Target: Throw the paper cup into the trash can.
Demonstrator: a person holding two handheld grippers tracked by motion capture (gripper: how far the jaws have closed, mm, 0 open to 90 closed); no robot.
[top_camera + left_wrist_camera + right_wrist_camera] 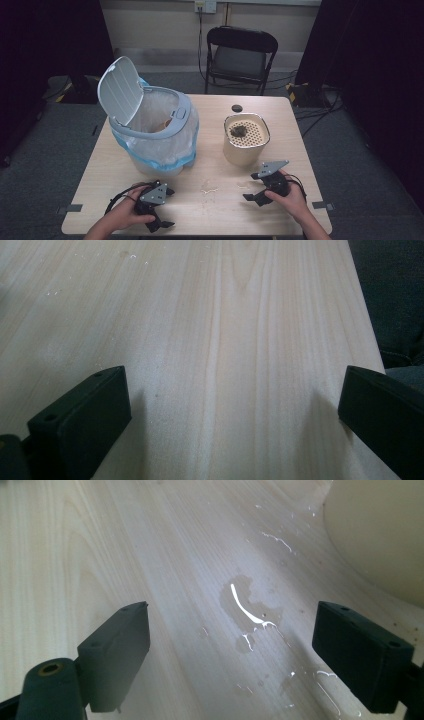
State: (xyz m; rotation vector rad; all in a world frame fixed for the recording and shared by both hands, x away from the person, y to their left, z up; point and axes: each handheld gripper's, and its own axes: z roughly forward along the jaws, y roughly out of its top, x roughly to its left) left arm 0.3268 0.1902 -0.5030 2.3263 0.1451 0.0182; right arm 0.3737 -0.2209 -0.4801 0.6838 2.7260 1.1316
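right gripper (256, 187) hangs low over the table (95, 170) with jaws wide apart and nothing between them, just in front of the cream strainer pot (245, 142) that holds a dark clump (237, 131); left gripper (161, 207) rests by the near edge, also wide open and empty; the open lined bin (155, 127) stands well to the left; to take the pot well, i'd keep the jaws wide, square them on its rim, grip firmly and watch the wet puddle (250, 605), since the base may slide

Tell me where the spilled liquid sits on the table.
In the high view the puddle lies on the table's near middle, between both grippers, in front of the bin and strainer pot.
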